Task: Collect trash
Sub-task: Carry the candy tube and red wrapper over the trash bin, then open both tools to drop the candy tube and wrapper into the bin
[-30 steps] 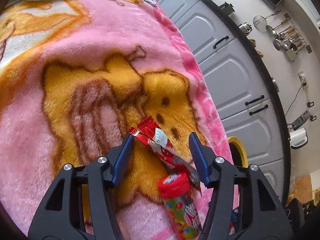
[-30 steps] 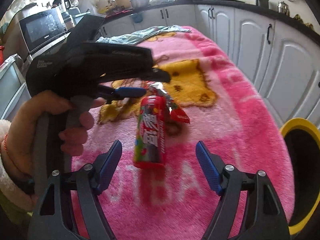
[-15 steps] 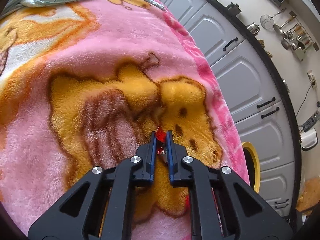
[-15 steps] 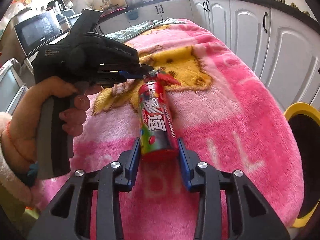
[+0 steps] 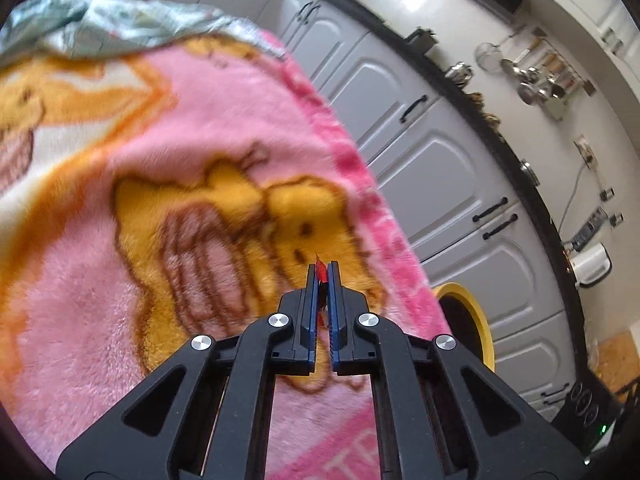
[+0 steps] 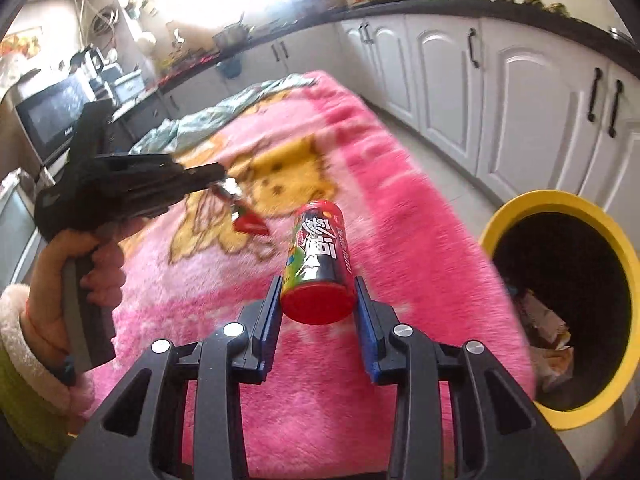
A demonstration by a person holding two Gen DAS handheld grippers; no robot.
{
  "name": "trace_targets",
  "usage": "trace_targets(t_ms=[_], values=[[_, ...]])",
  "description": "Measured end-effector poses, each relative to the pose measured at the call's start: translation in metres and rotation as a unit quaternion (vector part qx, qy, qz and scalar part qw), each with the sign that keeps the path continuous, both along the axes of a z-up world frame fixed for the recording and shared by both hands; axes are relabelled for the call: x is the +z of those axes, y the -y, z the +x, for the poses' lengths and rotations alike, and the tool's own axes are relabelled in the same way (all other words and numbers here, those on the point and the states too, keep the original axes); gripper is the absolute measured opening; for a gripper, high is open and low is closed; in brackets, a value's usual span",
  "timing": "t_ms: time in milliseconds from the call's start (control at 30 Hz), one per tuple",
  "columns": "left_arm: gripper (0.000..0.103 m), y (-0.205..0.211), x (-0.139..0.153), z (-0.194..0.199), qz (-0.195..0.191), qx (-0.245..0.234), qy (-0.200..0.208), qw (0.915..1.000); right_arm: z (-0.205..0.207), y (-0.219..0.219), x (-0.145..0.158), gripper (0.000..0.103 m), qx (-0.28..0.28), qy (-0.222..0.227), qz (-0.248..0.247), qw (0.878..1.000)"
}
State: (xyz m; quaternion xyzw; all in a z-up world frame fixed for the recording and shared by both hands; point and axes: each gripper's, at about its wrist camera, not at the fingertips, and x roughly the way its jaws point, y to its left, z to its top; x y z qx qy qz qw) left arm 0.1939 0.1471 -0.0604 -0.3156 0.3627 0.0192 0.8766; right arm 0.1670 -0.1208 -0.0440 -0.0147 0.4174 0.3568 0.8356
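- The right gripper (image 6: 318, 300) is closed on a candy tube (image 6: 319, 264), clamped near its red bottom cap, with the far end of the tube pointing away and clear of the pink blanket (image 6: 400, 240).
- The left gripper (image 5: 322, 276) is closed on a red wrapper (image 5: 319, 270); only a sliver of red shows between its blue pads in its own view.
- From the right wrist view the wrapper (image 6: 244, 212) hangs down from the tips of the left gripper (image 6: 218, 178), above the yellow bear print and well left of the tube.
- The bin (image 6: 560, 204), yellow-rimmed with a dark inside, stands to the right, just beside the blanket's edge; some rubbish already lies in it.
- Judged from this, both pieces are lifted and the step in hand is carrying them across to the bin.
- To do it well, keep both grippers squeezed until each piece is over the dark opening, not merely over the rim.
- The tube is smooth and round, so it could slip; tipping its free end downward before letting go should make it drop in cleanly.
- The wrapper is light and may cling to a pad, so open the left gripper wide, low over the opening.
- The right hand is nearer the bin, so it should probably go first, leaving room for the left to follow without collision.
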Motion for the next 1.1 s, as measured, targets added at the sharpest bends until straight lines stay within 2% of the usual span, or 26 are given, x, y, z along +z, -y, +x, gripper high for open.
trace_targets(t_ms=[267,567,867,1100], values=[[0.001,0.037,0.039,0.0,0.05,-0.032,0.035,0.9976,0.01,0.032,0.026,0.033,-0.035,0.025,0.028,0.999],[0.001,0.087,0.063,0.012,0.078,-0.073,0.063,0.9923,0.022,0.086,0.047,0.033,-0.087,0.046,0.042,0.994],[0.001,0.149,0.071,0.034,0.101,-0.122,0.08,0.9841,0.027,0.144,0.046,0.033,-0.14,0.047,0.041,0.988],[0.002,0.196,0.061,0.053,0.116,-0.158,0.074,0.9778,0.033,0.176,0.032,0.033,-0.17,0.029,0.035,0.984]])
